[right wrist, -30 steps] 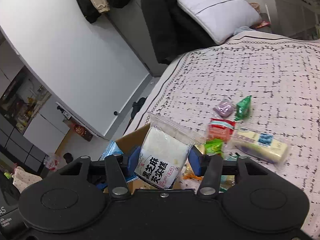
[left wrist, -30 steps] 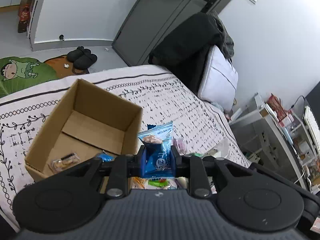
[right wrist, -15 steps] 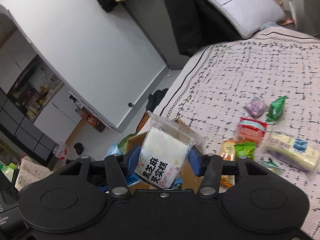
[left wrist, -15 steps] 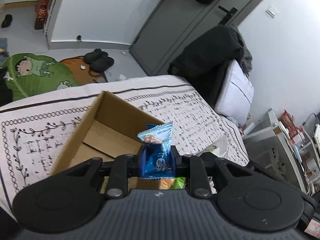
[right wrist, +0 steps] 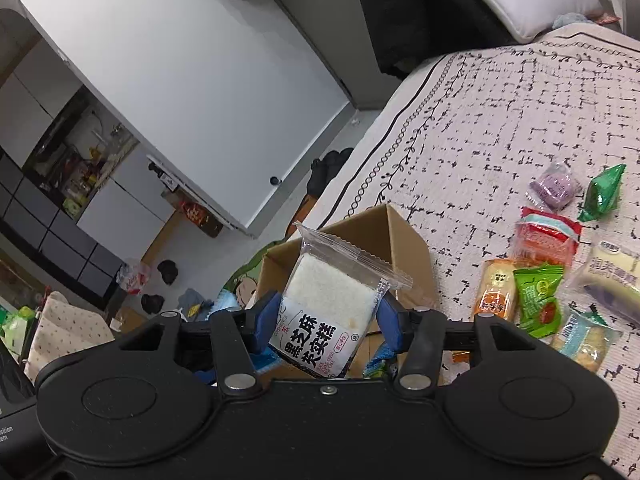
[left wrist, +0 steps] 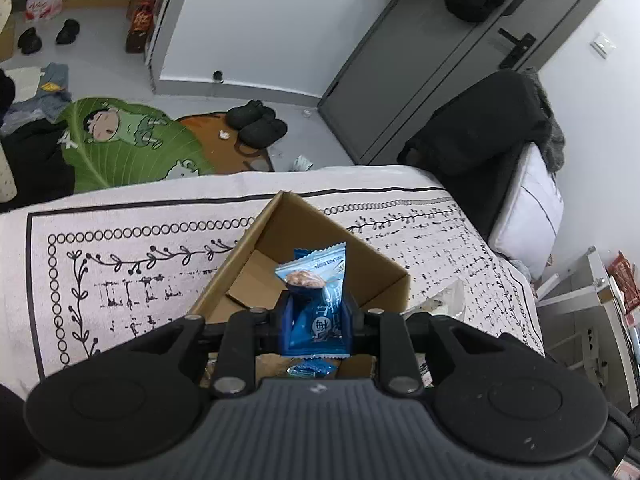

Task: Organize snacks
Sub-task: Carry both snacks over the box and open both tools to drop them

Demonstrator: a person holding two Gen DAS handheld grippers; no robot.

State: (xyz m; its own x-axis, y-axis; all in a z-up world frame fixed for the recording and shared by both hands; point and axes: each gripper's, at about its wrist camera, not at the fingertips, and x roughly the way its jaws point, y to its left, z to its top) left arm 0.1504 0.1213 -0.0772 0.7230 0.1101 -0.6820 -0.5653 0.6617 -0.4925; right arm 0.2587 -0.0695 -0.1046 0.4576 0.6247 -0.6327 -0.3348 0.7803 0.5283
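Observation:
An open cardboard box [left wrist: 264, 236] stands on the patterned bed cover. My left gripper [left wrist: 316, 322] is shut on a blue snack packet [left wrist: 318, 292] and holds it above the box's opening. Another blue packet [left wrist: 312, 370] lies in the box below it. In the right wrist view my right gripper [right wrist: 326, 322] is shut on a clear packet of white sesame cake [right wrist: 332, 300] and holds it over the same box [right wrist: 404, 248]. Loose snacks lie on the cover to the right: an orange packet [right wrist: 494, 296], a green one [right wrist: 538, 300], a red one [right wrist: 546, 236].
A purple packet [right wrist: 554, 188], a green wrapped sweet [right wrist: 604, 192] and a pale bar packet [right wrist: 612, 276] lie further right. A black chair [left wrist: 476, 136] with a white pillow [left wrist: 532, 208] stands beside the bed. Slippers [left wrist: 256, 126] and a green mat [left wrist: 116, 140] are on the floor.
Both grippers have moved left, over the box, each with its packet still held. The box now lies right under both grippers; the loose snacks have slid to the right of the right view.

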